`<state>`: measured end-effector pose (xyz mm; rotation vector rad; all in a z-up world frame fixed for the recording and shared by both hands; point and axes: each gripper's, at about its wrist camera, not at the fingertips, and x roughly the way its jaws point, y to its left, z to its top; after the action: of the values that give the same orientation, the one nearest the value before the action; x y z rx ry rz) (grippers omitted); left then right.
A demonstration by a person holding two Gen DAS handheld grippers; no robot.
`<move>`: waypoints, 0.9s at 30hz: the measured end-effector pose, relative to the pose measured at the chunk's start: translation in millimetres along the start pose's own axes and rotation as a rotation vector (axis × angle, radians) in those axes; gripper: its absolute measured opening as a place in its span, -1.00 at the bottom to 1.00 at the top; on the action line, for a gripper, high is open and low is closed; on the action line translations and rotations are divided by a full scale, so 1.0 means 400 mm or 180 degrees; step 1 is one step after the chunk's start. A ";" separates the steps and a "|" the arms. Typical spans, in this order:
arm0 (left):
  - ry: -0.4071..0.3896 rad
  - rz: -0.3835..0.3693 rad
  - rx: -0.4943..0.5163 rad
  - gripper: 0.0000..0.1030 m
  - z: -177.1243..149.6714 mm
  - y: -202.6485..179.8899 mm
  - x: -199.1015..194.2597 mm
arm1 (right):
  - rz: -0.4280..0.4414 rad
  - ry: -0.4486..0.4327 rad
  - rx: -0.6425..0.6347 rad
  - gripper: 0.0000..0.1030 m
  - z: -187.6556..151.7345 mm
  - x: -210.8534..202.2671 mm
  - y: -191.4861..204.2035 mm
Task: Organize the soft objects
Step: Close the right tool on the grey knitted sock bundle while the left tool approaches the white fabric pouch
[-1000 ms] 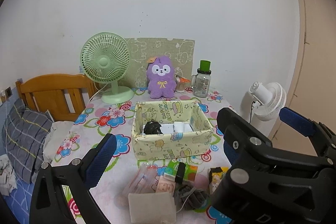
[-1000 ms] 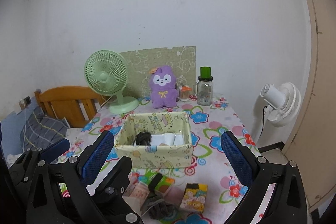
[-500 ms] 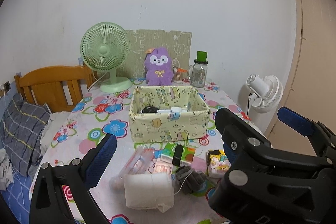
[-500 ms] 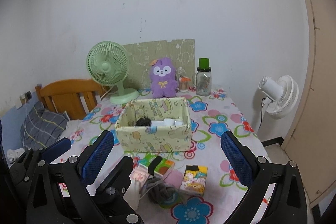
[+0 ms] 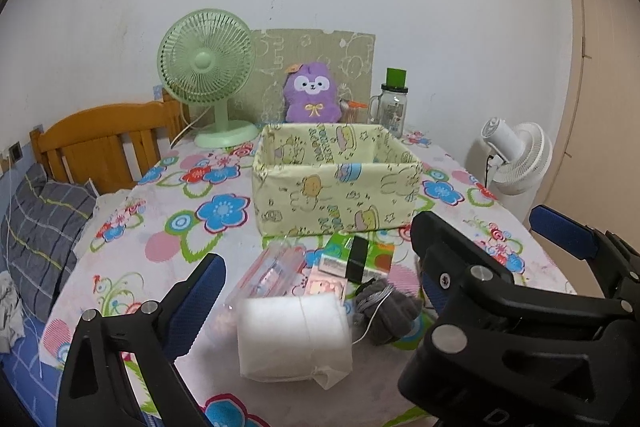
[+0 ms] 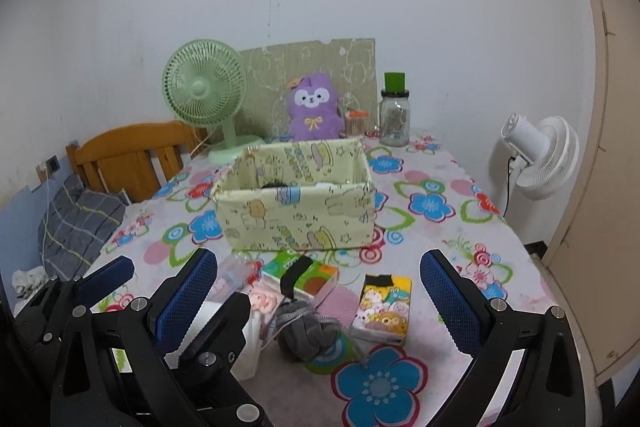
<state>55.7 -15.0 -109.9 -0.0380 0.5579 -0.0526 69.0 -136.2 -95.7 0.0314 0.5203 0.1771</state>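
Observation:
A yellow fabric box (image 5: 336, 183) (image 6: 298, 205) stands mid-table, with a dark item and white items inside. In front of it lie a white soft pack (image 5: 294, 337), a grey rolled sock (image 5: 386, 307) (image 6: 306, 329), a green tissue pack (image 5: 356, 257) (image 6: 300, 275), a clear wrapped pack (image 5: 266, 275) and a yellow cartoon tissue pack (image 6: 384, 307). My left gripper (image 5: 316, 301) is open and empty, just above the white pack. My right gripper (image 6: 318, 295) is open and empty, over the grey sock.
At the back of the floral table (image 5: 160, 247) stand a green fan (image 5: 208, 75), a purple plush (image 5: 312, 93) and a glass jar (image 5: 392, 111). A wooden chair (image 5: 104, 143) and a bed lie left. A white fan (image 5: 516, 159) stands right.
Both grippers have dropped lower and closer to the items at the table's front. The box's inside is now mostly hidden by its front wall. Both stay open.

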 end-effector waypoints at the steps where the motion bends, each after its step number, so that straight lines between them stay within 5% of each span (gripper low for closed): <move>1: 0.0011 -0.0015 -0.0013 0.89 -0.007 0.003 0.004 | -0.0001 -0.0010 -0.0010 0.98 -0.008 0.004 0.002; 27: 0.0419 -0.0030 -0.0027 0.68 -0.116 0.035 0.140 | -0.0020 0.0350 -0.0064 0.85 -0.130 0.150 0.003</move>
<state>79.2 -5.2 -179.5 -0.0457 0.6896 -0.0623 94.1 -125.3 -170.1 0.0002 0.6280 0.1785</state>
